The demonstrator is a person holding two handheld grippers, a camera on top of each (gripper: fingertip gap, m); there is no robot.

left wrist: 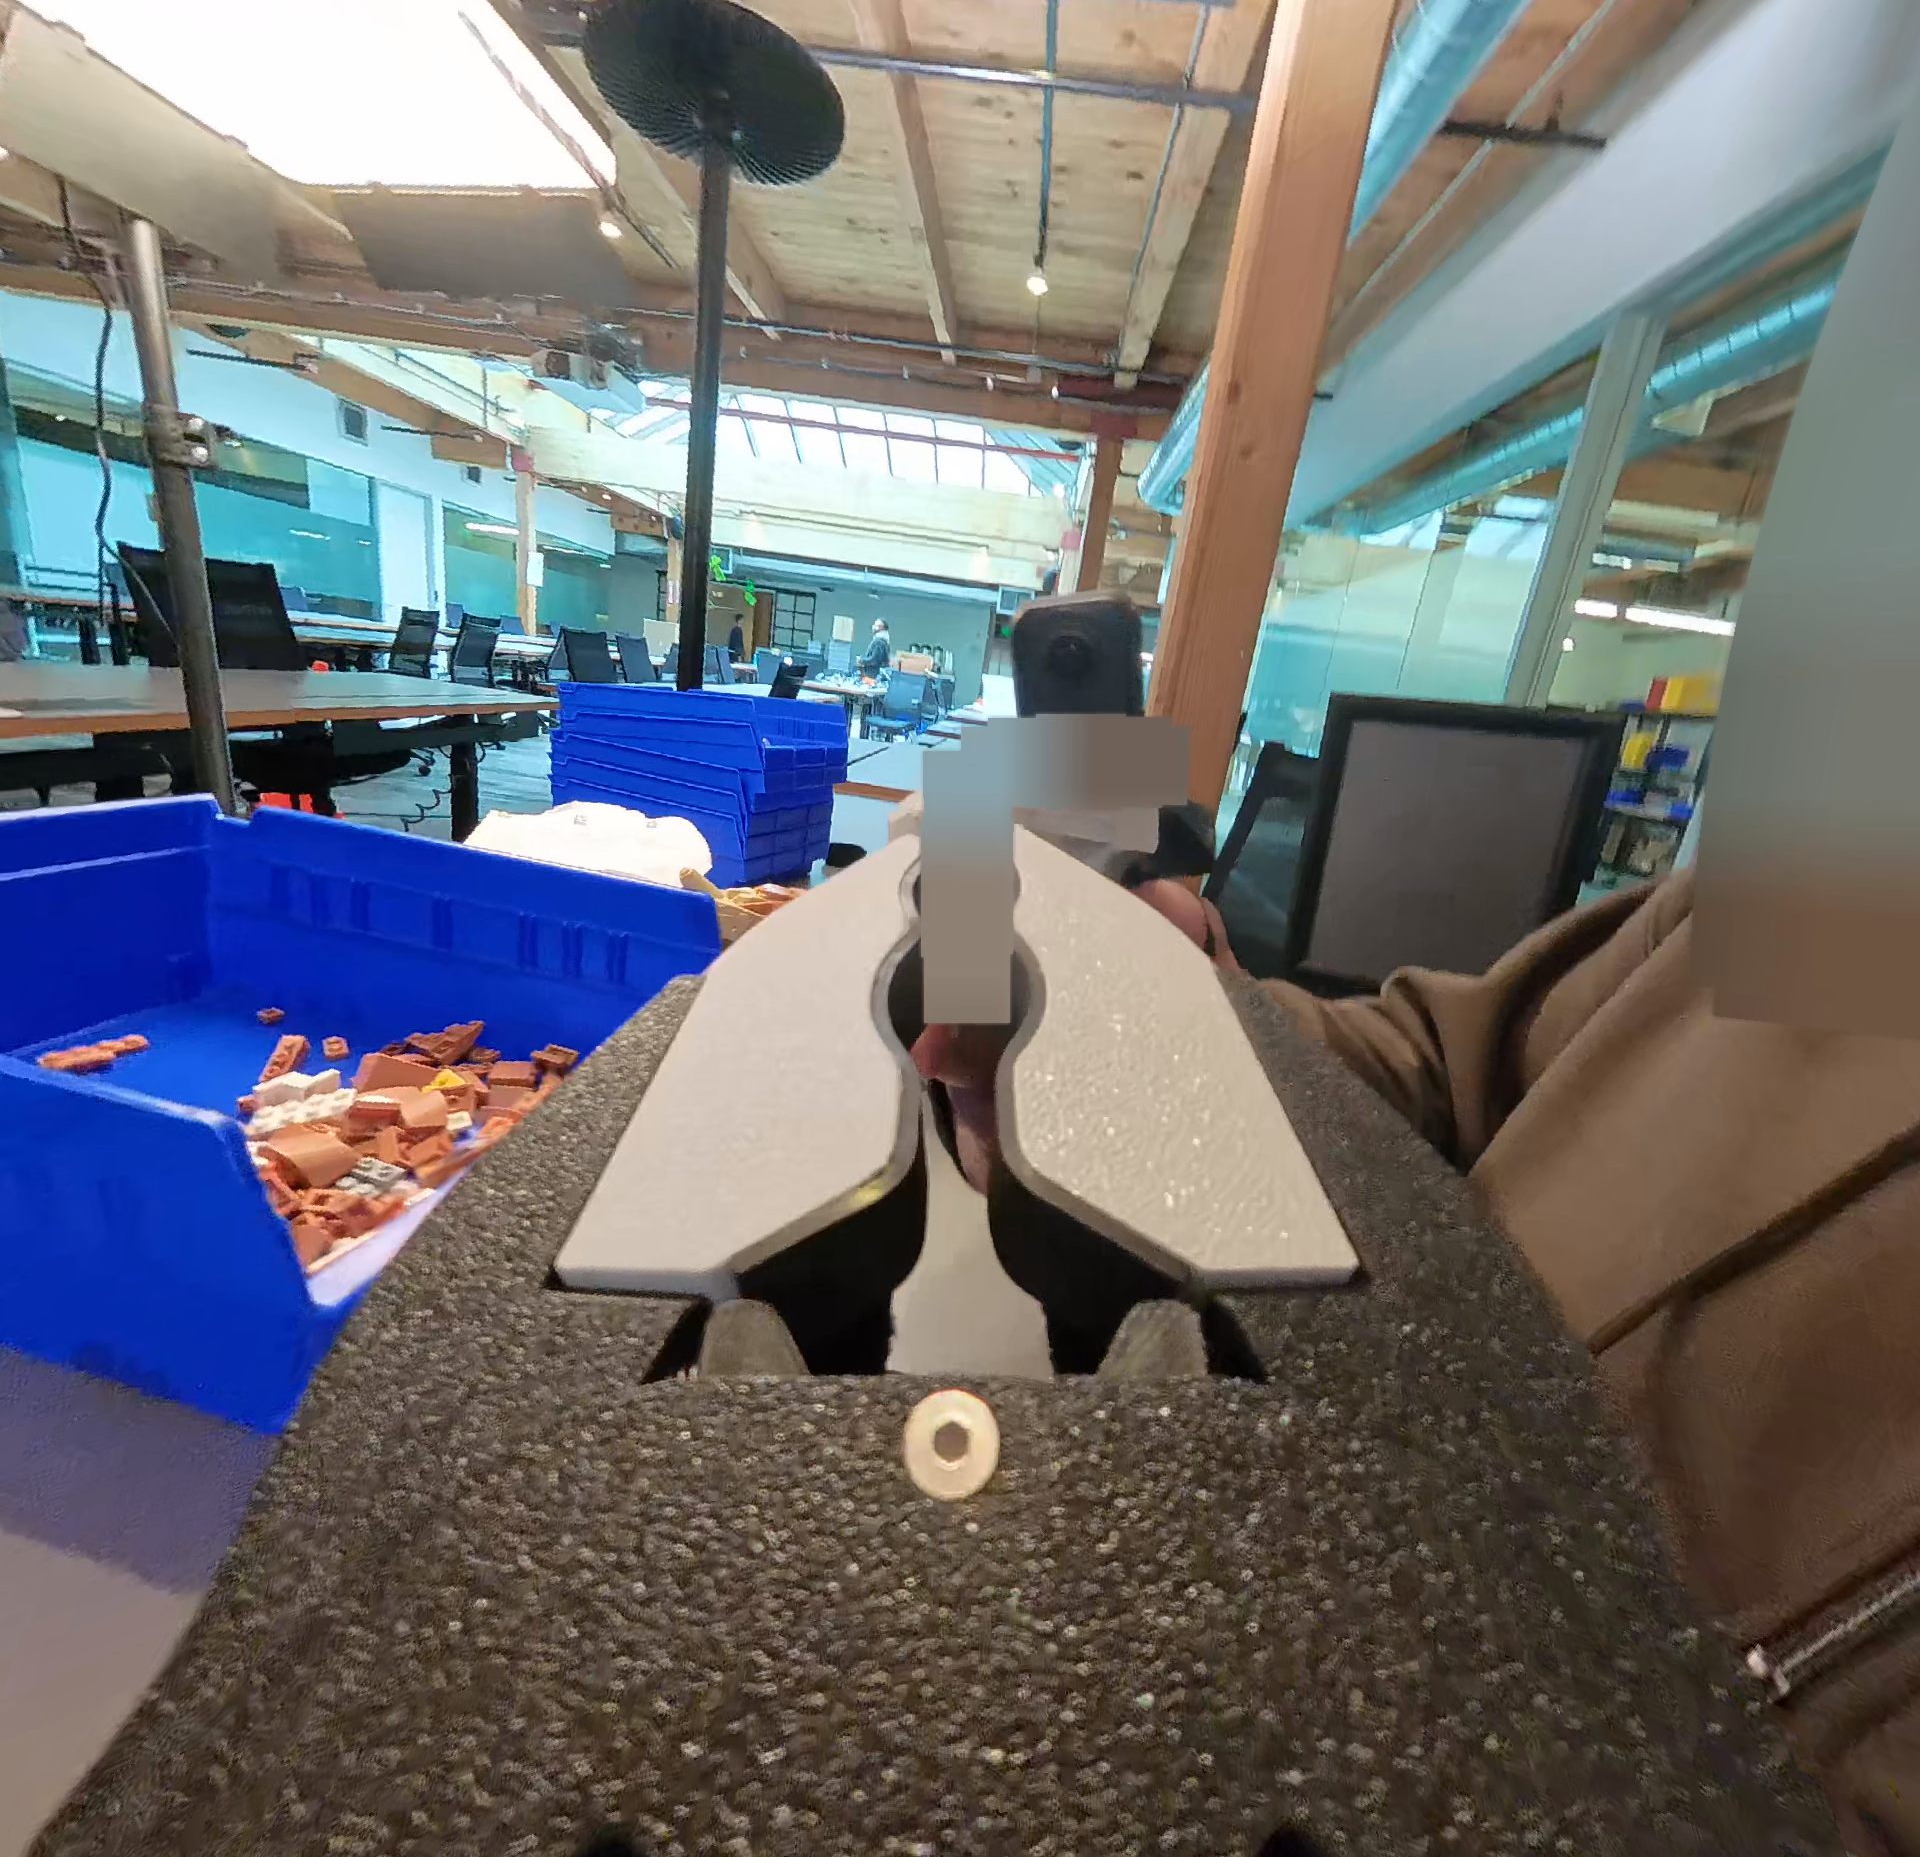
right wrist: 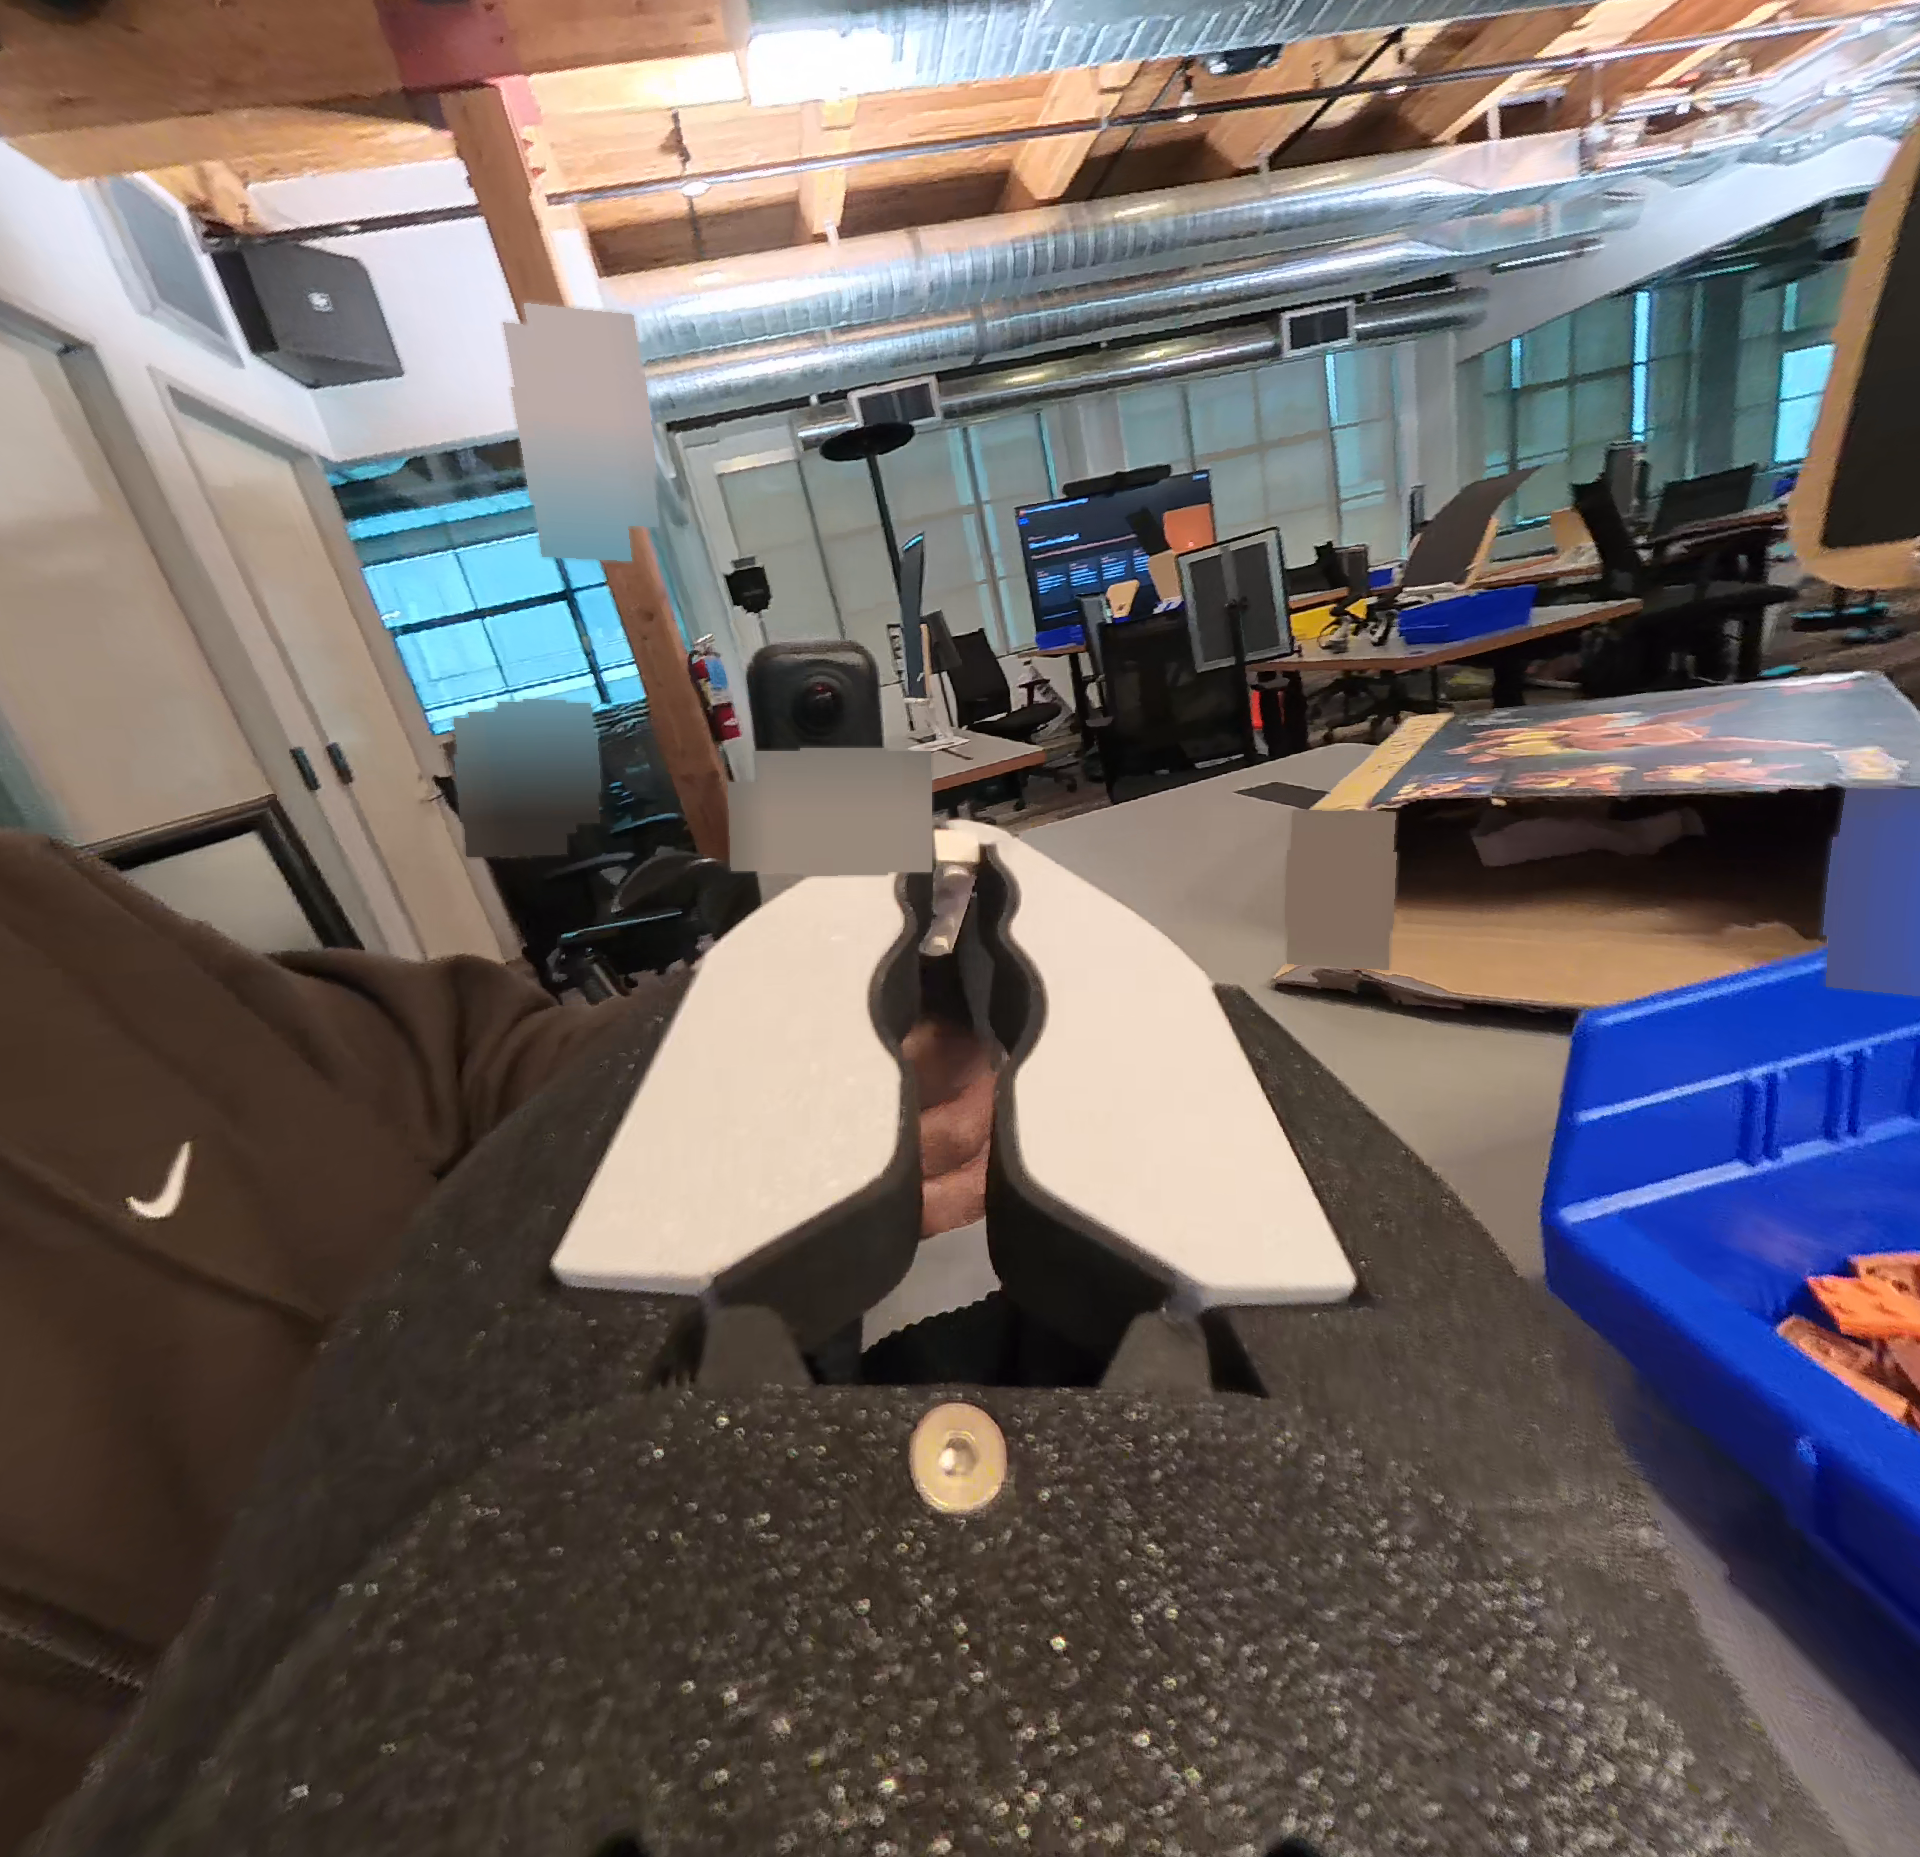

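Observation:
My two grippers face each other tip to tip above a grey table (right wrist: pixel 1174 903). My right gripper (right wrist: pixel 951 867) is shut on a small grey piece (right wrist: pixel 943 914) that stands between its fingertips. My left gripper (left wrist: pixel 964 862) has its fingers drawn close together, and a blurred patch hides what is between the tips. Each view shows the other gripper's black camera straight ahead (left wrist: pixel 1075 659) (right wrist: pixel 816 706). A blue bin (left wrist: pixel 447 924) with several orange, brown and white bricks (left wrist: pixel 364 1111) stands beside the grippers. The bin also shows in the right wrist view (right wrist: pixel 1714 1132).
A person's brown sleeve (left wrist: pixel 1662 1132) (right wrist: pixel 208 1132) is close behind the grippers. An open cardboard box (right wrist: pixel 1558 934) with a printed lid lies on the table. A stack of blue bins (left wrist: pixel 707 779) and a dark monitor (left wrist: pixel 1455 831) stand farther back. My left and right fingertips are right by each other.

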